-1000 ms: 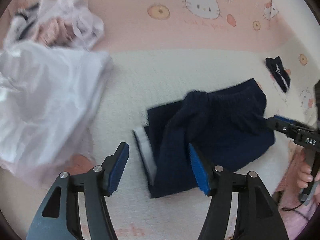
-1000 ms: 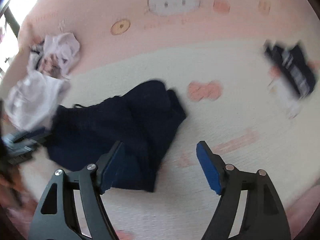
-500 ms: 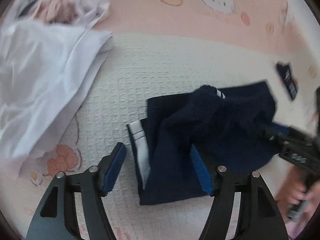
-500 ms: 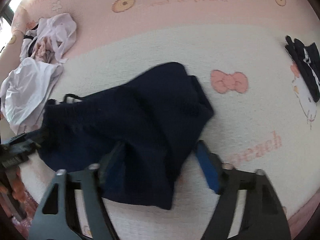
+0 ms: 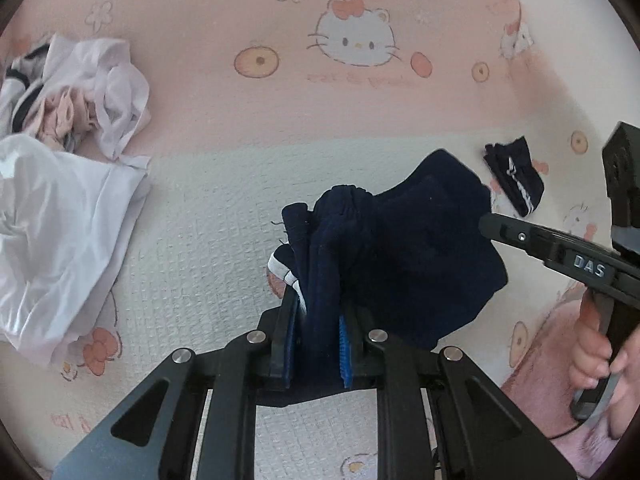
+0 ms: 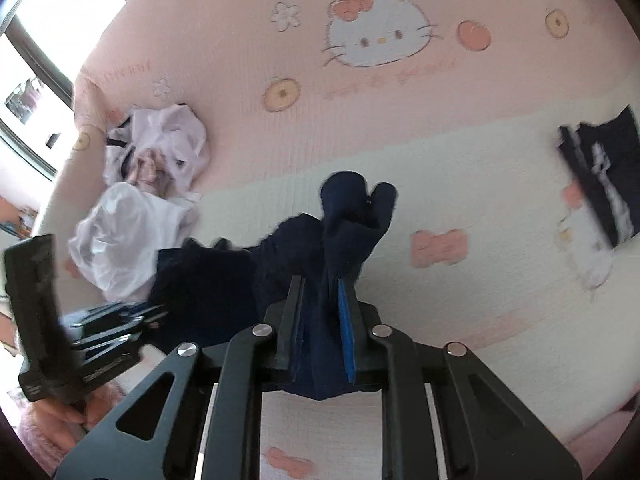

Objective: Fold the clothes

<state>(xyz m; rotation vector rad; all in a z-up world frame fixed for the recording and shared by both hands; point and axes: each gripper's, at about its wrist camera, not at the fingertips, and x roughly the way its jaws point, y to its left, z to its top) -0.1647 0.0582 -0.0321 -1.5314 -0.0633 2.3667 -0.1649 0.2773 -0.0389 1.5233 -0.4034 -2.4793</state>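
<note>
A pink and cream cartoon-cat bedspread (image 5: 208, 184) is carrying everything I am seeing. A crumpled white garment (image 5: 60, 224) is lying at the left of the frame, with a tangled pile of pale clothes (image 5: 80, 92) just above it. A small folded navy garment with white stripes (image 5: 516, 180) is resting at the right.

Both hand-held grippers, open before, now clamp the navy garment (image 5: 420, 240)
</note>
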